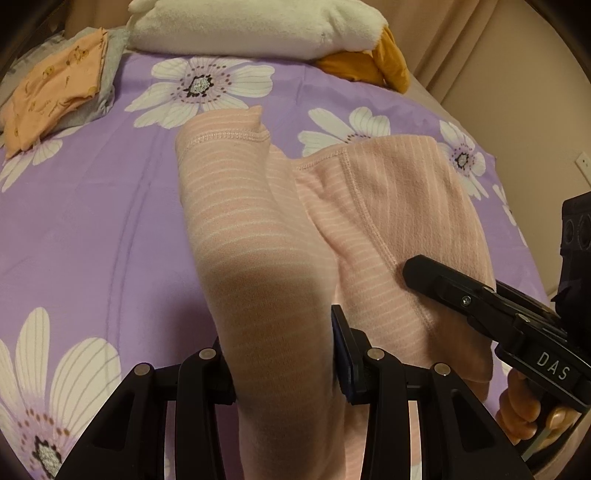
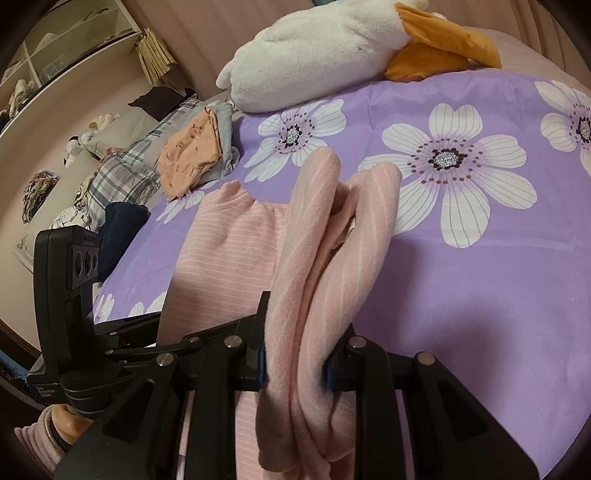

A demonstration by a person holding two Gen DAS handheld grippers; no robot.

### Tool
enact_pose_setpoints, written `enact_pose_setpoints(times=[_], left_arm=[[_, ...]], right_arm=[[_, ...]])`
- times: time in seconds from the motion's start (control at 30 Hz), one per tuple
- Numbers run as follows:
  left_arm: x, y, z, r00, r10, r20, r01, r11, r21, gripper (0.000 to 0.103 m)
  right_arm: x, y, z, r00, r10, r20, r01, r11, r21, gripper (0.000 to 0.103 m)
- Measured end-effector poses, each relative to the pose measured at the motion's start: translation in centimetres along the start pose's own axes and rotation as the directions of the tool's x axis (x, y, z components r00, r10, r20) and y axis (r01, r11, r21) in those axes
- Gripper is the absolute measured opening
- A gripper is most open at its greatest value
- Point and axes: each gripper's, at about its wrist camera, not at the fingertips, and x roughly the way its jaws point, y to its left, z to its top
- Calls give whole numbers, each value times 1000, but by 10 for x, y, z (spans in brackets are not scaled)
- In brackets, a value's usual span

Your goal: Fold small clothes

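Nearest the cameras, a pink striped garment point(image 1: 258, 236) is gripped by both tongs. The left gripper point(image 1: 284, 373) is clenched on a thick bunch of the fabric, and the right gripper point(image 2: 295, 365) is clenched on a gathered, doubled-over edge of the same piece. From the jaws the cloth runs away toward the far end of the bed, so its long axis lies roughly along the line each gripper points, with the hemmed far ends drooping onto the purple flowered bedspread point(image 1: 92, 229). The coming move is judged to turn on this: the free length lies ahead of and below both grippers, equally near to each, so it would have to be laid down forward.

Farther left, a folded orange printed garment point(image 1: 51, 92) rests on a grey one. At the far end a white and orange plush toy point(image 1: 258, 29) lies across the bed.

In the left wrist view the right gripper's finger point(image 1: 443, 280) is seen against the garment's right portion, a hand point(image 1: 528, 410) below it. Only the right wrist view shows the left tool's body, a plaid pillow point(image 2: 122, 173) and shelves point(image 2: 66, 40).
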Motion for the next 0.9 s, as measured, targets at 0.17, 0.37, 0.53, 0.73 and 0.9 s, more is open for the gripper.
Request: enact_pose_setpoints(times=[0.17, 0.37, 0.53, 0.73, 0.9], left_arm=[[4, 0, 0, 1000, 5, -7, -5, 1000, 3, 38], [8, 2, 1, 1000, 8, -14, -8, 1000, 3, 38], [11, 2, 2, 1000, 9, -17, -9, 1000, 2, 38], [13, 4, 1, 1000, 6, -19, -6, 1000, -3, 39], [13, 4, 1, 1000, 5, -18, -5, 1000, -1, 39]], right_arm=[[3, -3, -1, 1000, -4, -7, 4, 1000, 8, 23], [8, -7, -1, 1000, -9, -17, 9, 1000, 15, 23], [12, -14, -2, 1000, -13, -26, 14, 999, 36, 24], [16, -22, -3, 999, -22, -41, 25, 998, 60, 24], [19, -29, -5, 998, -31, -58, 35, 996, 78, 25]])
